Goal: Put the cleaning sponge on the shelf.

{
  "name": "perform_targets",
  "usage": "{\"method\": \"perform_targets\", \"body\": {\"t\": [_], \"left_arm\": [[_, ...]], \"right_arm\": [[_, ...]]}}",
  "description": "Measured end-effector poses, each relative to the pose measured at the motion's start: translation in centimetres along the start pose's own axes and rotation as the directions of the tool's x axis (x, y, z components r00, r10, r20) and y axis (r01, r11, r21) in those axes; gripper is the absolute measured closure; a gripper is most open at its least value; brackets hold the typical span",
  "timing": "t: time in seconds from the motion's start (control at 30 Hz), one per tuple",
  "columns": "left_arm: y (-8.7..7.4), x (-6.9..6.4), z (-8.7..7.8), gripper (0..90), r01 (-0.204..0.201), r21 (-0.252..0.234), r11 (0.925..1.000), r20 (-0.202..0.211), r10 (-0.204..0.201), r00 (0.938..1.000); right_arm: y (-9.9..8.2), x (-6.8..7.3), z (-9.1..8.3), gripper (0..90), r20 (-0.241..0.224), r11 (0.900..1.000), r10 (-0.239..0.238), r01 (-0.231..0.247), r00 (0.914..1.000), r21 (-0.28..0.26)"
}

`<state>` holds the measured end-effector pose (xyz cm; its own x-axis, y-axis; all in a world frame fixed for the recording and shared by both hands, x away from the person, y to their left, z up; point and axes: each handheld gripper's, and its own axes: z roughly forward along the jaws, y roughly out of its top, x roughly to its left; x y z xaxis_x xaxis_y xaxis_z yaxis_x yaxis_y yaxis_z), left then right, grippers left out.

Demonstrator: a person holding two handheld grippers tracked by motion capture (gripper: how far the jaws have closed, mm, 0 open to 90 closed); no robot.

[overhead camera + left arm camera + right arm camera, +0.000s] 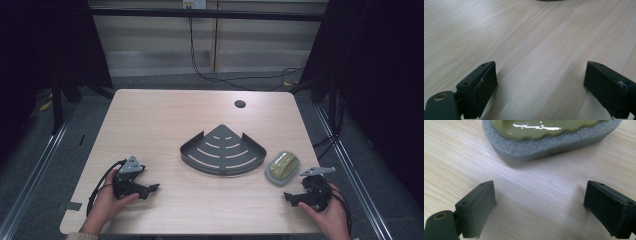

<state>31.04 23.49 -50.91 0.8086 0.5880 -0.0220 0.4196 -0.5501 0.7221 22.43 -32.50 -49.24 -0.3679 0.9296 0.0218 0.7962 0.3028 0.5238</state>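
Note:
A dark grey fan-shaped rack (222,151) with curved slots lies at the table's middle. To its right rests a grey sponge (282,168) with a yellow-green top, also close ahead in the right gripper view as the sponge (544,142). My right gripper (290,198) rests on the table near the front right, just in front of the sponge; in its own view the right gripper (540,205) is open over bare wood. My left gripper (152,188) lies at the front left, pointing right; the left gripper (541,85) is open with nothing between its jaws.
The light wood table (165,115) has a round cable hole (240,104) near its far edge. Black cables (235,75) trail on the floor behind. A hand holds each gripper at the near edge. The rack's rim (549,0) peeks in at the top of the left gripper view.

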Motion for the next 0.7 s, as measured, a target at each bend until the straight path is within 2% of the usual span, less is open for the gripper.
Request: {"method": "perform_targets", "body": {"t": [0.07,0.1,0.13,0.17,0.23,0.27,0.43,0.5,0.57,0.6,0.7], "left_arm": [[0.0,0.0,0.0,10.7,0.000,0.000,1.0000,0.000,0.000,1.0000],[0.0,0.0,0.0,10.7,0.000,0.001,1.0000,-0.001,0.000,1.0000],[0.0,0.0,0.0,10.7,0.000,0.001,1.0000,-0.001,0.000,1.0000],[0.0,0.0,0.0,10.7,0.000,0.000,1.0000,0.000,0.000,1.0000],[0.0,0.0,0.0,10.7,0.000,0.000,1.0000,0.000,0.000,1.0000],[0.0,0.0,0.0,10.7,0.000,0.000,1.0000,0.000,0.000,1.0000],[0.0,0.0,0.0,10.7,0.000,0.000,1.0000,0.000,0.000,1.0000],[0.0,0.0,0.0,10.7,0.000,0.000,1.0000,0.000,0.000,1.0000],[0.0,0.0,0.0,10.7,0.000,0.000,1.0000,0.000,0.000,1.0000],[0.0,0.0,0.0,10.7,0.000,0.000,1.0000,0.000,0.000,1.0000],[0.0,0.0,0.0,10.8,0.000,0.000,1.0000,0.000,0.000,1.0000]], "right_arm": [[0.1,0.0,0.0,9.3,-0.003,1.0000,-0.005,0.005,1.0000,0.002],[0.4,0.0,0.0,9.8,0.000,0.9995,0.004,-0.004,1.0000,0.032],[0.4,0.0,0.0,9.8,0.000,0.9995,0.004,-0.004,1.0000,0.032],[0.7,0.0,-0.1,14.0,0.002,0.9981,0.005,-0.005,1.0000,0.061],[1.1,-0.3,-0.3,15.3,-0.011,0.9963,0.013,-0.012,0.9998,0.085],[1.3,-0.4,-0.4,15.3,-0.017,0.9958,0.030,-0.029,0.9994,0.086],[3.0,-1.1,-1.6,18.8,-0.005,0.9961,0.054,-0.053,0.9985,0.071],[4.6,-1.4,-2.2,18.9,-0.001,0.9945,0.067,-0.067,0.9978,0.081],[5.0,-1.4,-2.3,19.1,-0.003,0.9936,0.070,-0.069,0.9976,0.090],[6.2,-1.3,-2.3,19.4,0.001,0.9930,0.075,-0.075,0.9972,0.091],[7.9,-1.2,-2.5,19.8,0.004,0.9922,0.090,-0.090,0.9959,0.087]]}}
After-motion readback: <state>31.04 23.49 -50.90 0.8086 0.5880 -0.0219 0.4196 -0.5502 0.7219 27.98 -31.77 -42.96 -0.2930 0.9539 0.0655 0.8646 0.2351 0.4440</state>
